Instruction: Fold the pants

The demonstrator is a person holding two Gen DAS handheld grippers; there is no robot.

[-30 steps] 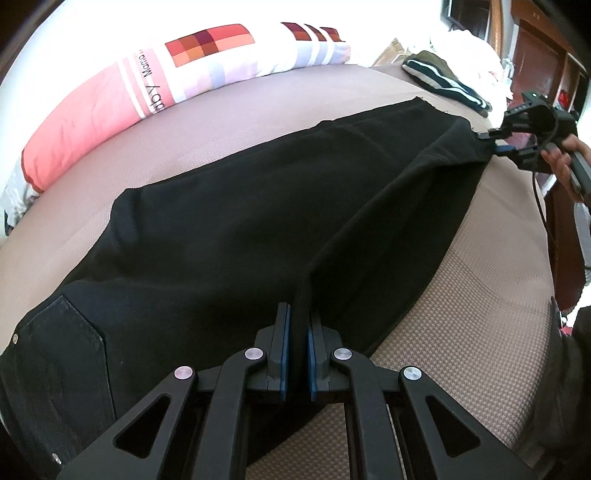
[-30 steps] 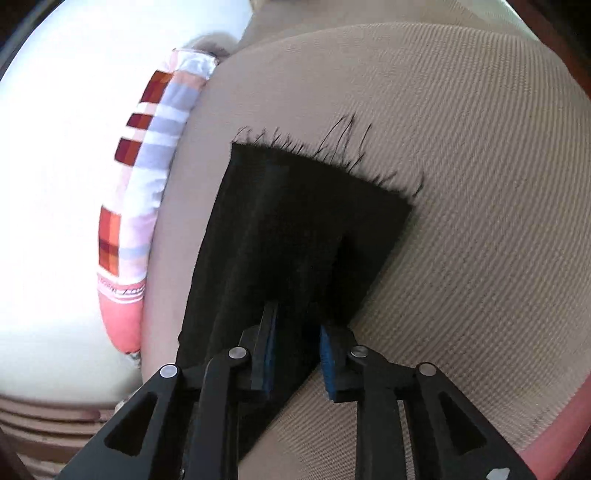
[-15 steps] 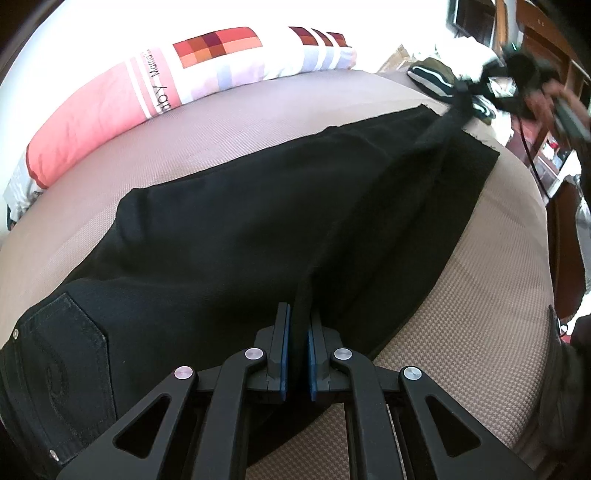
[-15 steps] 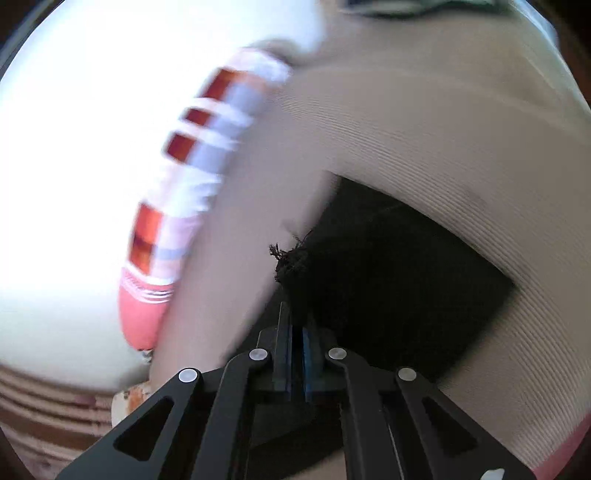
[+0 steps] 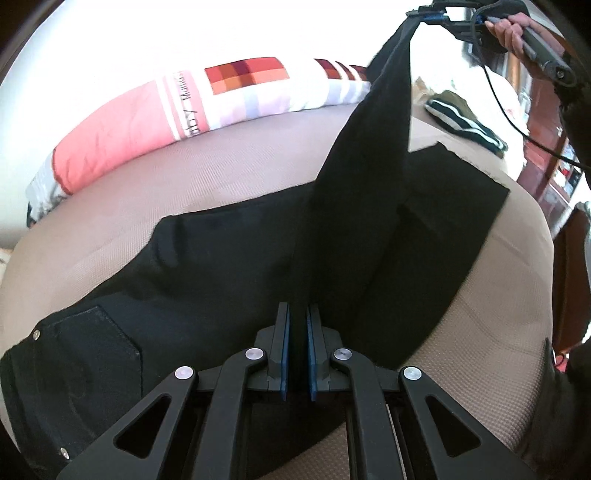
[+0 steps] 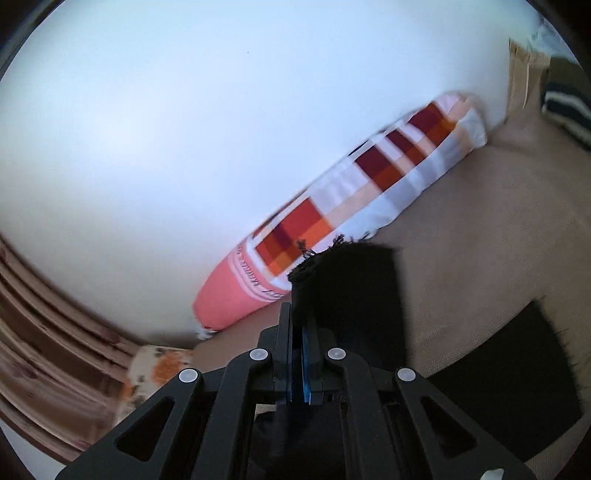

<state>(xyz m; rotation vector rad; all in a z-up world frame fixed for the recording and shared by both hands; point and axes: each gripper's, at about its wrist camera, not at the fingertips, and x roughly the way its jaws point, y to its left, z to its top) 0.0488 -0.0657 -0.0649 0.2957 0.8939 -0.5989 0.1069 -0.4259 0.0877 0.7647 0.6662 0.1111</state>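
Black pants (image 5: 229, 266) lie across a tan bed (image 5: 221, 173), waist and back pocket at the left. My left gripper (image 5: 297, 325) is shut on the near edge of the upper leg. My right gripper (image 5: 430, 16), top right in the left wrist view, is shut on that leg's frayed hem and holds it high, so the leg hangs as a taut strip. In the right wrist view the right gripper (image 6: 297, 332) pinches the hem (image 6: 332, 266); the lower leg (image 6: 517, 369) lies flat on the bed.
A long pink, white and checked bolster pillow (image 5: 192, 110) lies along the far side against a white wall. A dark striped garment (image 5: 461, 118) lies at the far right. Wooden furniture (image 5: 539, 110) stands beyond the right edge of the bed.
My right gripper shut on the upper leg's hem and lifted it high off the bed, separating it from the lower leg. My left gripper kept its hold in place.
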